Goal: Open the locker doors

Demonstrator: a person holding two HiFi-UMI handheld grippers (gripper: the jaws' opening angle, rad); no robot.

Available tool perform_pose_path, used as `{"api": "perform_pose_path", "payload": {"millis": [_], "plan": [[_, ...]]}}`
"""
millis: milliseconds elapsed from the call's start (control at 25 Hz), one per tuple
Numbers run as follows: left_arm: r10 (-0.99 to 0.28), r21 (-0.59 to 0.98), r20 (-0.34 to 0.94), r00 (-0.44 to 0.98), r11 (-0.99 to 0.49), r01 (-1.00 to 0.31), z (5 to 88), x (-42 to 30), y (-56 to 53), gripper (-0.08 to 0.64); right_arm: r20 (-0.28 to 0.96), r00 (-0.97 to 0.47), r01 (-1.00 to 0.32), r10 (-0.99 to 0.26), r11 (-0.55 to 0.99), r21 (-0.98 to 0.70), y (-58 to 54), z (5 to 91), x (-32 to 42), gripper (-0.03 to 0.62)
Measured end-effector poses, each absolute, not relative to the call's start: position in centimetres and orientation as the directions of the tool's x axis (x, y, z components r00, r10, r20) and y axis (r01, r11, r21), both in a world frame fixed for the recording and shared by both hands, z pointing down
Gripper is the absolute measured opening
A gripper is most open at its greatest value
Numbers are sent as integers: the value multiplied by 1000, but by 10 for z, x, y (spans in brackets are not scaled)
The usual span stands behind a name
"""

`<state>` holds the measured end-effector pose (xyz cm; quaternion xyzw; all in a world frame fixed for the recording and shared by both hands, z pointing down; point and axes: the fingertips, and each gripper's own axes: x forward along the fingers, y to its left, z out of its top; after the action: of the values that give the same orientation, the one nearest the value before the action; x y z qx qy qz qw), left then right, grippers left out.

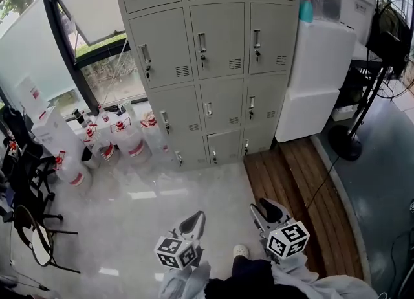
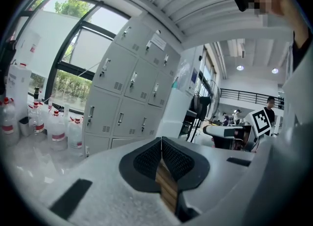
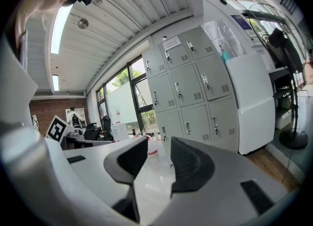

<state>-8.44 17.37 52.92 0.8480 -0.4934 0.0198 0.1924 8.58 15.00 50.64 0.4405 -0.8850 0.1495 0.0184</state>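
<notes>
A grey metal locker bank (image 1: 213, 65) stands against the far wall, three columns wide, and every door in view is closed, each with a small handle (image 1: 202, 42). Both grippers are held low near the person's body, well short of the lockers. My left gripper (image 1: 196, 219) has its pads pressed together with nothing between them. In the left gripper view the lockers (image 2: 132, 98) lie ahead to the left of the left gripper (image 2: 161, 140). My right gripper (image 1: 266, 207) stands open and empty. Past the right gripper (image 3: 159, 144) in its own view, the lockers (image 3: 190, 88) rise ahead.
Several water jugs (image 1: 129, 139) with red caps crowd the floor left of the lockers, under a window. White cabinets (image 1: 317, 77) stand right of the lockers. A fan stand (image 1: 346, 143) and cables sit on the right. Wooden decking (image 1: 304, 194) runs along the floor. Black chairs (image 1: 26, 188) stand at the left.
</notes>
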Motion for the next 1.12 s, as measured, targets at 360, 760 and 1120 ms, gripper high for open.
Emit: {"api": "perform_pose_path", "payload": {"millis": [360, 760, 1120], "plan": [[-861, 319, 224, 457, -378, -869, 533, -89, 122, 9, 173, -645, -761, -744, 604, -236, 84, 507, 87, 133], [-880, 305, 201, 431, -362, -881, 533, -73, 71, 9, 153, -663, -745, -733, 626, -233, 31, 505, 105, 133], [-883, 312, 227, 410, -333, -890, 544, -66, 88, 9, 170, -703, -707, -690, 653, -272, 42, 522, 97, 133]]}}
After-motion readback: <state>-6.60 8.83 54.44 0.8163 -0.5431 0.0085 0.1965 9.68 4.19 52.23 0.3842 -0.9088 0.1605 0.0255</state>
